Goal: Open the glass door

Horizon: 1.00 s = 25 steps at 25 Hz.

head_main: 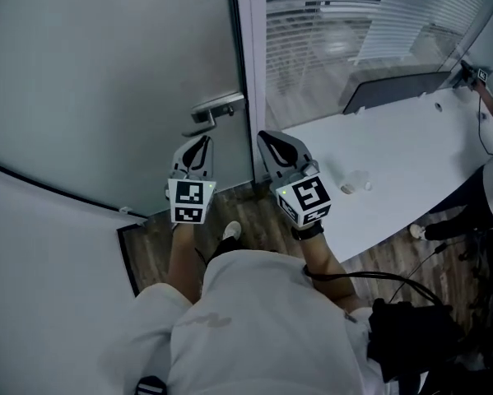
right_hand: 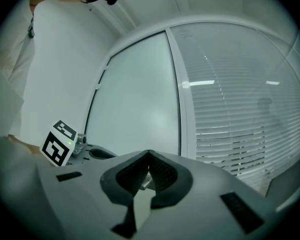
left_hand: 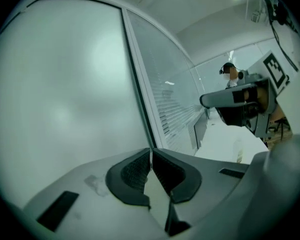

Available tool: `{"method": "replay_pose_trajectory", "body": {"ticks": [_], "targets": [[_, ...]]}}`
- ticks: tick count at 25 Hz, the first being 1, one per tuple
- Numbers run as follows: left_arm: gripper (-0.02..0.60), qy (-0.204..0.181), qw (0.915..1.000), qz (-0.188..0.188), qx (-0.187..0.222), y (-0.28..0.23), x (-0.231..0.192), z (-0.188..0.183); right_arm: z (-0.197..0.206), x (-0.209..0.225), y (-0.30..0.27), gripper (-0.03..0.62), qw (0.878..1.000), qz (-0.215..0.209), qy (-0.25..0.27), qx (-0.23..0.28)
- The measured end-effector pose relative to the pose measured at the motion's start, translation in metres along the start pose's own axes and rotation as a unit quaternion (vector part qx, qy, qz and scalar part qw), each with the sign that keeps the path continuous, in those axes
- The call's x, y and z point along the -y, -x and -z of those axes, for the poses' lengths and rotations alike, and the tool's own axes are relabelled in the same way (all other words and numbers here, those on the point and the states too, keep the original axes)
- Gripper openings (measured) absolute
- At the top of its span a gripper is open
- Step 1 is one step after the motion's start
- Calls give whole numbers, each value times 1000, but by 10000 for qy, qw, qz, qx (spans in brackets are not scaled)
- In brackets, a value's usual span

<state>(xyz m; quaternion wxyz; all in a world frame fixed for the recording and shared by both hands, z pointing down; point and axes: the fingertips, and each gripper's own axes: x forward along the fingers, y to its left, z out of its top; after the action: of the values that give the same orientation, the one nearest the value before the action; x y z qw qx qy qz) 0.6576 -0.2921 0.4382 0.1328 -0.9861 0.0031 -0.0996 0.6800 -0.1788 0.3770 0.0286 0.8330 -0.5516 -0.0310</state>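
A: Door handle (head_main: 216,108): where, which way?
B: On glass door (head_main: 106,81), near its right edge. Long axis level, along the pane.
A: Grippers?
B: L gripper (head_main: 203,139), R gripper (head_main: 263,135): jaws pressed together, nothing pinched; tips just below handle in head view.
A: Print?
B: B/w square markers on cubes (head_main: 189,201).

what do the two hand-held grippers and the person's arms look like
Both the left hand-held gripper and the right hand-held gripper have pale grey shells with dark textured pads. Each carries a white cube with black square markers. A black cable runs by the right arm. The person wears a light short-sleeved top.
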Motion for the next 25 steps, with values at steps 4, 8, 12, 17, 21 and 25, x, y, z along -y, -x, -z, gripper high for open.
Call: {"method": "replay_pose_trajectory", "body": {"ticks": [4,8,12,17,21,25], "targets": [[-6,-408,9976,257,-498,-33,-25,29,10,16,-32,-5,9997,210,-112,-63],[25,-941,9864,737,-1129,-61,-36,69,18,23,-63,-5,9992,331,-147,-191],[112,-1298,9695,1185,-1710,-81,-39,107,26,27,-82,-5,9987,384,-126,-323],[114,-1914,9439,1548,-2200,-103,-42,140,38,45,-91,-5,9965,640,-155,-524],[114,-2334,9257,1719,-2430,-114,-42,157,45,52,-91,-5,9945,802,-168,-648],[112,-3041,8961,1801,-2686,-121,-42,170,54,59,-94,-5,9931,875,-204,-753]]}}
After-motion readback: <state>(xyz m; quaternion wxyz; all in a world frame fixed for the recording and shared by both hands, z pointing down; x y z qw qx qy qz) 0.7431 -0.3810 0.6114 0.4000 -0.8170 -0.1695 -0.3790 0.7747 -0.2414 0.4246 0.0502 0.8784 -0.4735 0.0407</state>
